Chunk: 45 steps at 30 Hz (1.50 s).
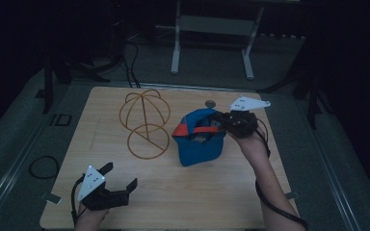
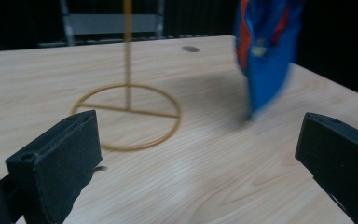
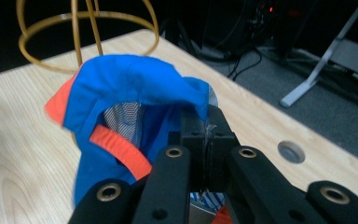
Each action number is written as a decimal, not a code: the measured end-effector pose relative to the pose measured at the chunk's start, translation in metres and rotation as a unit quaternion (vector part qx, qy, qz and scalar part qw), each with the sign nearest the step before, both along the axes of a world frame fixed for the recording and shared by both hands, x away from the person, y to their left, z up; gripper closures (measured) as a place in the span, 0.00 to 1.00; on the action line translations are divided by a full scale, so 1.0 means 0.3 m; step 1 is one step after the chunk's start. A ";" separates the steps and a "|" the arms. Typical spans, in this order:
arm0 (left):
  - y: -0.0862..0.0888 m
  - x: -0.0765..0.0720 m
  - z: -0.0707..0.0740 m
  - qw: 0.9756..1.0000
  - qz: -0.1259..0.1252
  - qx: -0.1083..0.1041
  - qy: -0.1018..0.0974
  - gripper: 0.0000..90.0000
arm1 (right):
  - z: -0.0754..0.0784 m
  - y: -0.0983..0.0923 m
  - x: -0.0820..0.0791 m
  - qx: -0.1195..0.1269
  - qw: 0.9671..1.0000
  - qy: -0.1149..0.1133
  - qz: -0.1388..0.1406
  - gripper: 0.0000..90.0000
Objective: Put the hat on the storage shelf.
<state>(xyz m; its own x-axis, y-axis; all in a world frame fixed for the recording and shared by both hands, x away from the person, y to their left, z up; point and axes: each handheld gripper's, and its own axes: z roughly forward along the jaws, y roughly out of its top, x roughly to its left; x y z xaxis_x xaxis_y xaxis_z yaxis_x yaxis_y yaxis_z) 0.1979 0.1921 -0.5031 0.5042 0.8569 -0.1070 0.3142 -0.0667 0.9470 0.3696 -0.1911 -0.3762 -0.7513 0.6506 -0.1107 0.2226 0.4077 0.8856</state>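
A blue cap (image 1: 200, 139) with orange trim hangs off the table at the right of centre, and my right gripper (image 1: 220, 121) is shut on its edge. In the right gripper view the jaws (image 3: 208, 135) pinch the cap (image 3: 130, 88) fabric, with its mesh lining and orange strap facing me. A gold wire hat stand (image 1: 144, 122) rises from the table left of the cap. My left gripper (image 1: 121, 175) hovers open near the front left corner, holding nothing. In the left gripper view its jaws (image 2: 198, 158) stand wide apart, facing the stand's ring base (image 2: 128, 116) and the hanging cap (image 2: 268, 51).
The wooden table (image 1: 197, 197) has a small round hole (image 1: 210, 102) near its far edge. A metal frame (image 1: 212, 29) and cables (image 1: 130, 62) lie on the floor behind. A cable loop (image 1: 43, 167) lies on the floor to the left.
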 end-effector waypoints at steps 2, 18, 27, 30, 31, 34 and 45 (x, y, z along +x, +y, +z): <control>-0.017 0.008 0.029 1.000 -0.011 0.003 -0.007 0.01 | 0.025 -0.006 -0.008 0.002 1.000 -0.005 -0.003 0.99; -0.212 0.139 0.324 0.994 -0.081 0.040 -0.060 0.01 | 0.141 -0.025 -0.053 0.038 0.999 -0.033 0.010 0.99; -0.368 0.220 0.385 0.991 -0.112 0.045 -0.054 0.15 | 0.114 -0.010 -0.085 0.035 0.999 -0.025 0.021 0.99; -0.430 0.252 0.396 0.990 -0.127 0.043 -0.044 0.17 | 0.117 -0.007 -0.086 0.032 0.999 -0.026 0.019 0.99; -0.451 0.262 0.399 0.990 -0.123 0.051 -0.046 0.18 | 0.122 -0.006 -0.088 0.031 0.999 -0.029 0.019 0.99; -0.506 0.296 0.402 0.991 -0.113 0.066 -0.040 0.20 | 0.130 -0.005 -0.089 0.026 0.999 -0.034 0.014 0.99; -0.564 0.376 0.376 0.990 -0.094 0.104 -0.020 0.57 | 0.149 -0.024 -0.079 0.025 0.999 -0.036 0.002 0.99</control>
